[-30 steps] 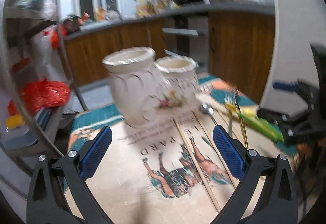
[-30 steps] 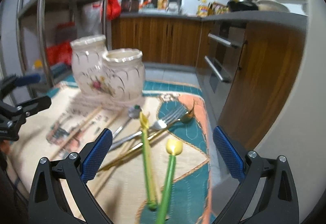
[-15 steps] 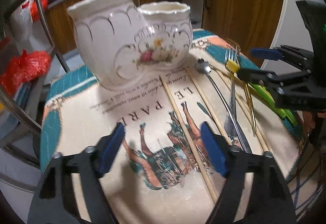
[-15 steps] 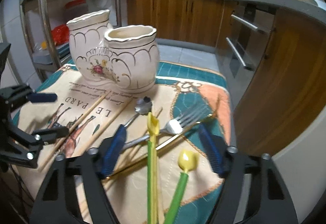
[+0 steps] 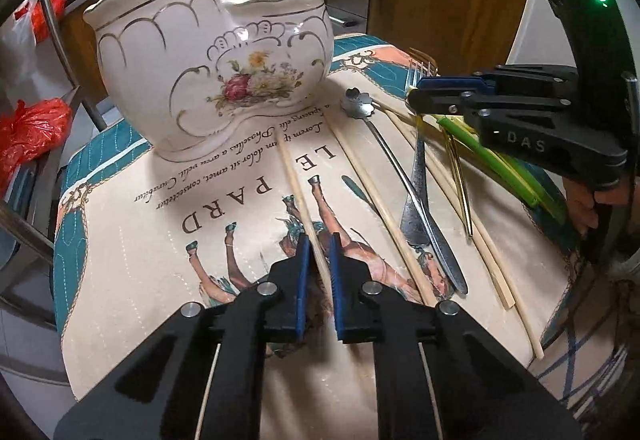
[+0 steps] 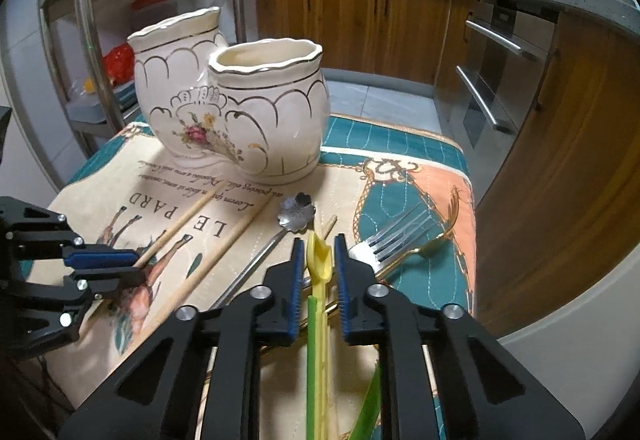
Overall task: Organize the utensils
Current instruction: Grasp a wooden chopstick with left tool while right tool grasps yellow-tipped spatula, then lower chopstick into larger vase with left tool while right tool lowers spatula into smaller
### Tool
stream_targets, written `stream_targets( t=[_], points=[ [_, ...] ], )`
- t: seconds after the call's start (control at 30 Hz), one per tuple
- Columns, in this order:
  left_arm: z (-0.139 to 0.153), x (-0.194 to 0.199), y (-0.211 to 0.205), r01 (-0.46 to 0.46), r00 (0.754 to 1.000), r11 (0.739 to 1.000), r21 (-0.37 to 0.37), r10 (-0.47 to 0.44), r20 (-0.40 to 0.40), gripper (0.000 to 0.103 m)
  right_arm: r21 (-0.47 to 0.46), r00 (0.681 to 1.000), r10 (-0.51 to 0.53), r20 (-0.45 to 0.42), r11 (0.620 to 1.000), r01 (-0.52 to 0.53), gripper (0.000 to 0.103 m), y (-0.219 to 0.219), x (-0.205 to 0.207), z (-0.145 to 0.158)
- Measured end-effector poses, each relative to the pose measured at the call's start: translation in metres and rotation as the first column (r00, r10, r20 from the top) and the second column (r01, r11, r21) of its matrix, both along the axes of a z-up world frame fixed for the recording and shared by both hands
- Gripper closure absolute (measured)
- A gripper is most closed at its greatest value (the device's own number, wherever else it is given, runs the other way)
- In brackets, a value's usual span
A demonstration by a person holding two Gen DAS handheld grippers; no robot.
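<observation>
A cream ceramic double holder (image 5: 208,79) (image 6: 240,119) stands at the far end of a printed placemat (image 5: 140,240). My left gripper (image 5: 320,260) (image 6: 140,267) is shut on a wooden chopstick (image 5: 298,191) (image 6: 180,220) lying on the mat. My right gripper (image 6: 318,264) (image 5: 414,91) is closing on the yellow head of a green-handled utensil (image 6: 319,254), its pads against the head's sides. Between the grippers lie a second chopstick (image 5: 372,191), a flower-headed silver spoon (image 5: 356,105), a silver fork (image 5: 418,179) and a gold fork (image 5: 456,167).
A second green utensil (image 6: 368,400) and more chopsticks (image 5: 492,260) lie near the mat's right edge. A metal rack (image 6: 84,19) with a red bag (image 5: 32,127) stands to the left. Wooden cabinets and an oven (image 6: 492,79) lie beyond the table.
Both grippers tipped down toward the mat and went from wide open to closed, the left around a chopstick, the right around the yellow-headed utensil.
</observation>
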State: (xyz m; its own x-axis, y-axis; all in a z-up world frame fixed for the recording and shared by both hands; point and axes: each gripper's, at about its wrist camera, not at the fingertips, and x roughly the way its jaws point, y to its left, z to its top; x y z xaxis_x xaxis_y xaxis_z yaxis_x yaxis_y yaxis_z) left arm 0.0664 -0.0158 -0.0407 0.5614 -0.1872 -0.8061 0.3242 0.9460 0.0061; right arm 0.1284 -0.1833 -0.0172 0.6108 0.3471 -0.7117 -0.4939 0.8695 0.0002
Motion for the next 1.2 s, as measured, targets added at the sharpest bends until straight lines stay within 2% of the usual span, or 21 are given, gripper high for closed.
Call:
stream_targets(
  t=[0.13, 0.2, 0.33, 0.47, 0.57, 0.67, 0.73, 0.8, 0.87, 0.97, 1.13, 1.2],
  points=[
    [0.001, -0.002, 0.006, 0.009, 1.0, 1.0, -0.002, -0.009, 0.016, 0.098, 0.034, 0.999, -0.001, 0.032, 0.999, 0.0, 0.098, -0.005, -0.008, 0.012],
    [0.016, 0.001, 0.003, 0.019, 0.999, 1.0, 0.0, -0.019, 0.03, 0.098, 0.053, 0.998, -0.002, 0.059, 0.999, -0.001, 0.101, -0.009, -0.013, 0.021],
    [0.032, -0.016, 0.019, 0.048, 0.994, 0.999, -0.02, -0.045, 0.103, 0.098, 0.104, 0.993, -0.002, 0.115, 0.994, -0.01, 0.102, -0.015, -0.022, 0.041],
    [0.058, -0.038, 0.039, 0.092, 0.975, 0.992, -0.084, -0.072, 0.211, 0.098, 0.162, 0.988, 0.009, 0.154, 0.986, -0.034, 0.102, -0.018, -0.026, 0.059],
    [0.081, -0.042, 0.05, 0.078, 0.958, 0.991, -0.106, -0.046, 0.282, 0.098, 0.179, 0.98, 0.025, 0.195, 0.982, -0.061, 0.102, -0.013, -0.025, 0.076],
    [0.1, -0.043, 0.061, 0.069, 0.948, 0.989, -0.131, -0.024, 0.318, 0.098, 0.172, 0.976, 0.038, 0.214, 0.982, -0.075, 0.102, -0.007, -0.022, 0.088],
    [0.104, -0.042, 0.063, 0.063, 0.944, 0.99, -0.127, -0.018, 0.329, 0.098, 0.093, 0.984, 0.072, 0.165, 0.992, -0.088, 0.098, 0.002, -0.014, 0.081],
    [0.102, -0.038, 0.06, 0.059, 0.946, 0.99, -0.125, -0.015, 0.325, 0.098, 0.05, 0.992, 0.074, 0.107, 0.996, -0.079, 0.079, 0.004, -0.007, 0.067],
    [0.098, -0.037, 0.062, 0.053, 0.95, 0.99, -0.13, -0.01, 0.311, 0.098, 0.03, 0.996, 0.064, 0.054, 0.997, -0.066, 0.072, 0.005, 0.0, 0.052],
    [0.09, -0.031, 0.058, 0.045, 0.957, 0.989, -0.141, -0.002, 0.29, 0.098, -0.004, 0.999, 0.045, 0.014, 0.999, -0.045, 0.072, 0.004, 0.007, 0.032],
    [0.089, -0.025, 0.052, 0.053, 0.954, 0.989, -0.14, -0.008, 0.3, 0.098, -0.037, 0.999, 0.022, -0.049, 0.999, -0.024, 0.073, 0.003, 0.016, 0.01],
    [0.091, -0.024, 0.052, 0.056, 0.951, 0.989, -0.14, -0.01, 0.308, 0.098, -0.045, 0.997, 0.021, -0.07, 0.999, -0.024, 0.083, 0.003, 0.017, 0.003]
  ],
)
